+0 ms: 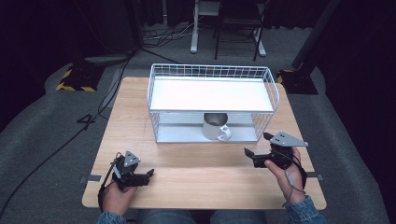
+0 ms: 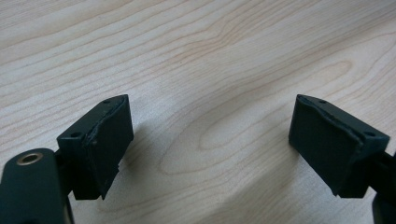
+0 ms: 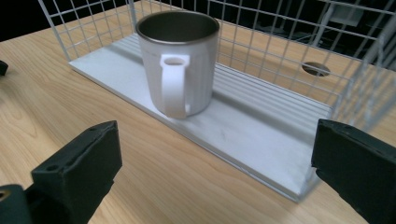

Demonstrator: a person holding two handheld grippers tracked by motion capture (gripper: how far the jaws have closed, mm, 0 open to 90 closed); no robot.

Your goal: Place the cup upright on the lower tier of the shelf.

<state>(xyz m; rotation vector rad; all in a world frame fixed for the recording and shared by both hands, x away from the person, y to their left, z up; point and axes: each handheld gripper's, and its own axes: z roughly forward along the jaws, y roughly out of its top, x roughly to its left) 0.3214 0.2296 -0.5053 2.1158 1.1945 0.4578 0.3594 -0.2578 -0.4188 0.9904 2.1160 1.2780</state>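
Premises: a lab or recording studio, not a home. Black curtains enclose the area on all sides. Grey carpet covers the floor, with loose cables trailing across it. Yellow-and-black hazard tape marks a stand base. A single wooden table stands at centre, bracketed at its edges.

Bright overhead light glares off the shelf; surroundings dark, perhaps underexposed.
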